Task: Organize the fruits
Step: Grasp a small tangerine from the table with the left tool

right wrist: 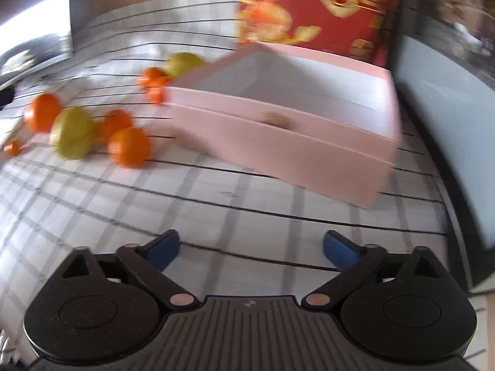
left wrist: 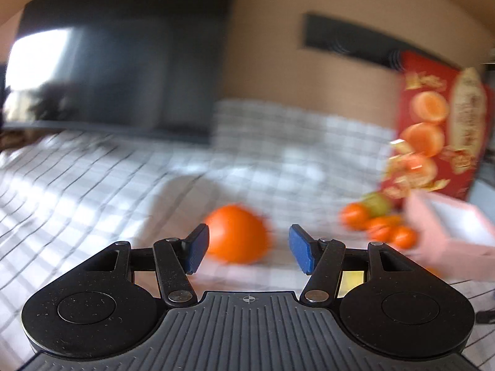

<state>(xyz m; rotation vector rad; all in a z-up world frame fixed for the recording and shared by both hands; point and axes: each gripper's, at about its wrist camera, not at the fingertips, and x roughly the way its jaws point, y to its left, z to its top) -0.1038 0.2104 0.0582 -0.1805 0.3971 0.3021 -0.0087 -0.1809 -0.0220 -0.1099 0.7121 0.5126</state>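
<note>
In the left wrist view a large orange (left wrist: 237, 234) lies on the checked cloth just beyond my left gripper (left wrist: 249, 253), which is open and empty; the orange sits between the blue fingertips, nearer the left one. Small oranges (left wrist: 379, 224) and a green fruit (left wrist: 377, 203) cluster at the right beside an open pink box (left wrist: 445, 232). In the right wrist view my right gripper (right wrist: 251, 252) is open and empty above the cloth. The pink box (right wrist: 287, 142) stands ahead of it. Several oranges (right wrist: 129, 147) and two yellow-green fruits (right wrist: 72, 137) lie left of the box. Both views are blurred.
A red carton printed with oranges (left wrist: 439, 130) stands behind the pink box; it also shows in the right wrist view (right wrist: 312, 9). A dark screen (left wrist: 123, 71) stands at the back left. A pale panel with a dark edge (right wrist: 448, 142) lies right of the box.
</note>
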